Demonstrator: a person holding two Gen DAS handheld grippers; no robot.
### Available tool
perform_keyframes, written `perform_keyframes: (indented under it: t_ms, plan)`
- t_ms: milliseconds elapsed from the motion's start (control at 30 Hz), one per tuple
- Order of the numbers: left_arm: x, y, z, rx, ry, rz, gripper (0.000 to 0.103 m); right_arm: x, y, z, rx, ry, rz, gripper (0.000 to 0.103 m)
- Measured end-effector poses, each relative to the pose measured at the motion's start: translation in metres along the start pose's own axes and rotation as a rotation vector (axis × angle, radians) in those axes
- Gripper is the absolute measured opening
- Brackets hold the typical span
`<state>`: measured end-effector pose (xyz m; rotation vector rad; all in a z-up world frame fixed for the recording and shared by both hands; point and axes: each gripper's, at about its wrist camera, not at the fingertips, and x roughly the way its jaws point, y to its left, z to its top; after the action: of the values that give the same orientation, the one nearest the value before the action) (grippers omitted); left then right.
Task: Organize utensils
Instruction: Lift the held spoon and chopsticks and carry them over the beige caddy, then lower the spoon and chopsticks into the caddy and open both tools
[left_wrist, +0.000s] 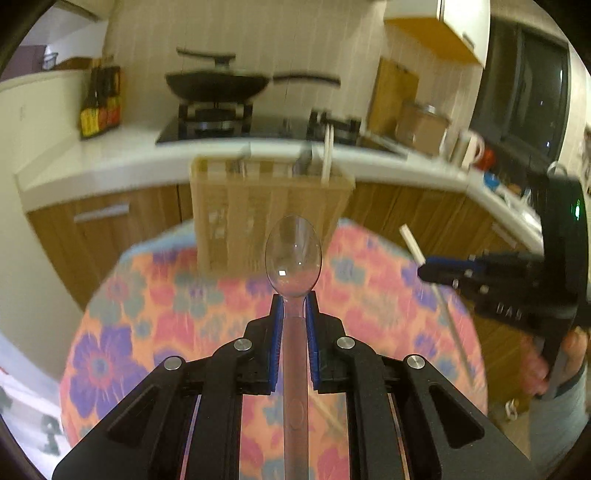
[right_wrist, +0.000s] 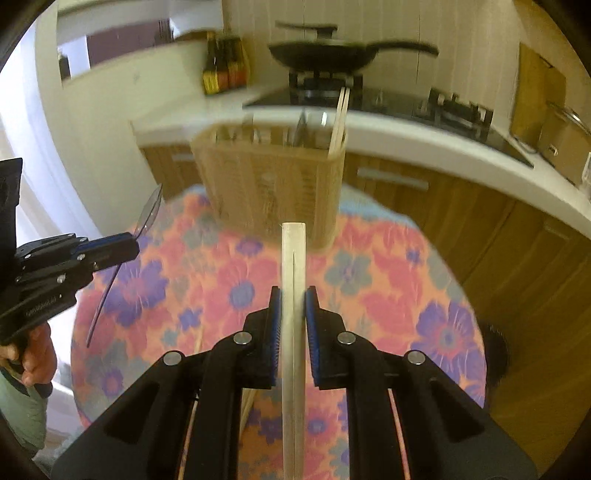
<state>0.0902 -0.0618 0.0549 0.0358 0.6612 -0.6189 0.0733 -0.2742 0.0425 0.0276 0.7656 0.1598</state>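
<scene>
Floral table (left_wrist: 155, 295): spoon (left_wrist: 293, 254) bowl fwd, chopsticks (right_wrist: 293, 277) lengthwise fwd.

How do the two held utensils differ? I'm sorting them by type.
The spoon in the left gripper is clear plastic with a rounded bowl; the chopsticks in the right gripper are a pale, opaque, straight, square-ended pair. The spoon is one piece, the chopsticks two sticks side by side. Both are clamped by blue pads, lifted above the floral tablecloth, pointing toward the utensil holder.
</scene>
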Motion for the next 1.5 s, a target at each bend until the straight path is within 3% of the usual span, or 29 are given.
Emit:
perform_keyframes:
  t_ms: [300, 633, 867, 1100, 1400, 1500]
  plan:
    - [-0.002, 0.012, 0.091, -0.033, -0.182, -0.071, 0.01, -0.019, -0.017, 0.072, 0.035, -0.217, 0.024, 0.01]
    - [0.048, 0.011, 0.159, -0.057, -0.286, -0.134, 0.01, -0.02, -0.021, 0.155, 0.001, -0.471, 0.019, 0.011]
    - [0.082, 0.015, 0.165, -0.031, -0.324, -0.115, 0.01, -0.004, -0.014, 0.176, -0.03, -0.625, -0.041, 0.01]
    - [0.11, 0.03, 0.161, -0.081, -0.348, -0.112, 0.01, 0.031, -0.03, 0.173, 0.051, -0.684, -0.084, 0.01]
    - [0.115, 0.03, 0.141, -0.085, -0.387, -0.09, 0.011, 0.053, -0.038, 0.152, 0.117, -0.652, -0.094, 0.011]
    - [0.111, 0.031, 0.134, -0.097, -0.367, -0.118, 0.017, 0.05, -0.039, 0.146, 0.123, -0.614, -0.057, 0.013]
